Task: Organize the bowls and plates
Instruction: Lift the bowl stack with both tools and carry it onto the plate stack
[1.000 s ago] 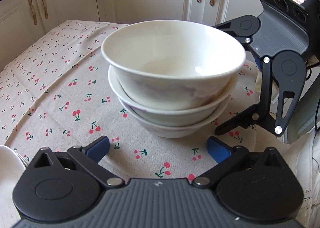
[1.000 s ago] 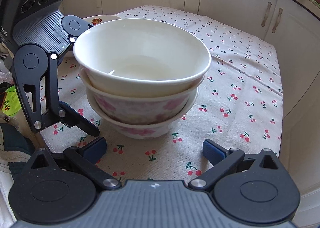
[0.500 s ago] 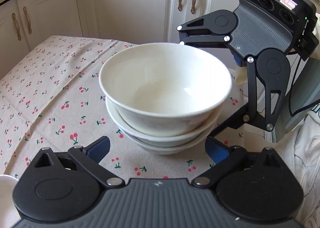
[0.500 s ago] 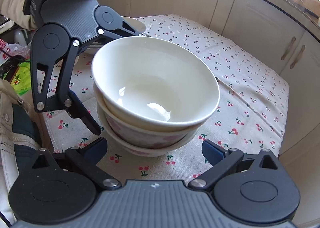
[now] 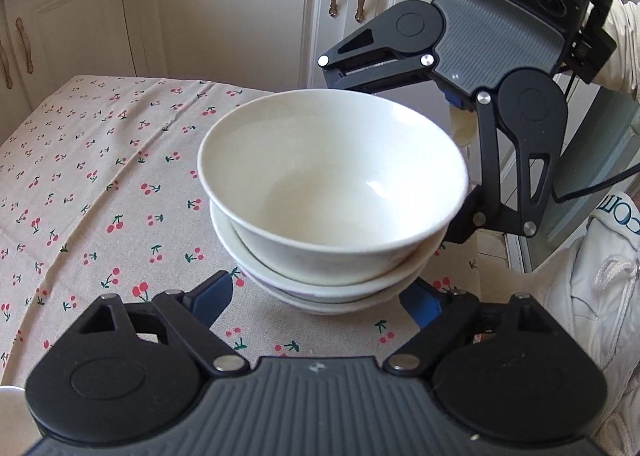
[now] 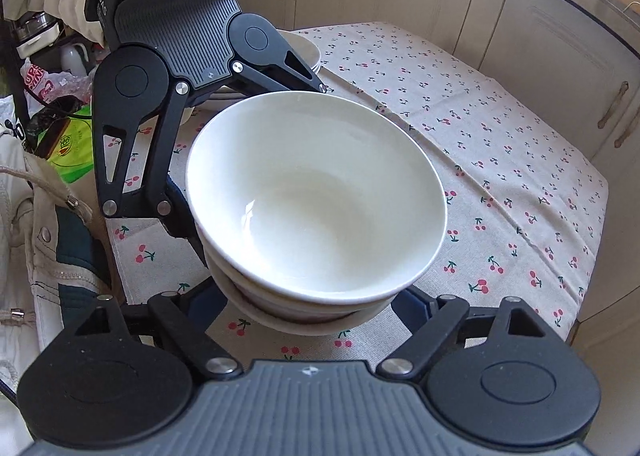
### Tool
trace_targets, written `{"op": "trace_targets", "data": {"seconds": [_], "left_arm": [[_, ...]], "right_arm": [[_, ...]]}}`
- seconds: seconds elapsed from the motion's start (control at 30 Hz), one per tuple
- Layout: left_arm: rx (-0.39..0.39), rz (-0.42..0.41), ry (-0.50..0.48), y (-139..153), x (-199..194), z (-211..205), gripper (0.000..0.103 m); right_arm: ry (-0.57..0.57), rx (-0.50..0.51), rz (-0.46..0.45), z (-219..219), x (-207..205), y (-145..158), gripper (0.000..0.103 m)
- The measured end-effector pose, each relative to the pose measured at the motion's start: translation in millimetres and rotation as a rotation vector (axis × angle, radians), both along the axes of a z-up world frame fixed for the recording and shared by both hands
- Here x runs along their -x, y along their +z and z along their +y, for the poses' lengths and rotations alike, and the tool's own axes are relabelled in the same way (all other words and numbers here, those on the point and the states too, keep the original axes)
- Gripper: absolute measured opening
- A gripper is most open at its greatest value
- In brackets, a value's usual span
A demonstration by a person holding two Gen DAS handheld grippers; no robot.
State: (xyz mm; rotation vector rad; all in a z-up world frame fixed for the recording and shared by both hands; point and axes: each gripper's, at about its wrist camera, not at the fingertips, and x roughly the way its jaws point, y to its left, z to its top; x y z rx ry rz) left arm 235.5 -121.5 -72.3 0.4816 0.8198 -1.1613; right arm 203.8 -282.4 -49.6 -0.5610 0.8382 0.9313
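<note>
Three bowls (image 5: pixel 332 216) sit nested in one stack on the cherry-print cloth of the tabletop (image 5: pixel 100 184), and both tools are now drawn in around it from opposite sides. A second ago each one stood back with its jaws spread as wide as they go and the stack well clear in front; now the left gripper (image 5: pixel 320 300) has its blue pads either side of the lowest bowl, and the right gripper (image 6: pixel 312 304) is set the same way at the foot of the stack from the other side. Both pairs of jaws are closing, with the stack between them. From the left camera a sliver of cloth shows between the near pad and the china, so I would not call that a grip yet; on the right the pads are tucked under the overhang of the bowls and I cannot tell whether they touch. The stack looks level and its base is down on the cloth. My reading is that a two-sided lift of the whole stack is being set up, to carry the bowls off together. A stack of plates (image 6: pixel 308 52) waits farther back on the cloth, partly hidden behind the left tool.
</note>
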Motion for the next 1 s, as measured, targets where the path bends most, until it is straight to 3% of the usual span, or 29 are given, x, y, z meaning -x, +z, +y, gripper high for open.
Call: {"op": "trace_targets", "data": {"seconds": [0.5,1.0], "left_arm": [[0.007,0.026,-0.029,-2,-5,-4,0.082],[0.02,0.0,0.01,11,7,9,0.081]], "right_arm": [[0.006,0.01,0.024,2,-5,1,0.09],[0.016,0.022,-0.012,9,5,12,0.089]]}}
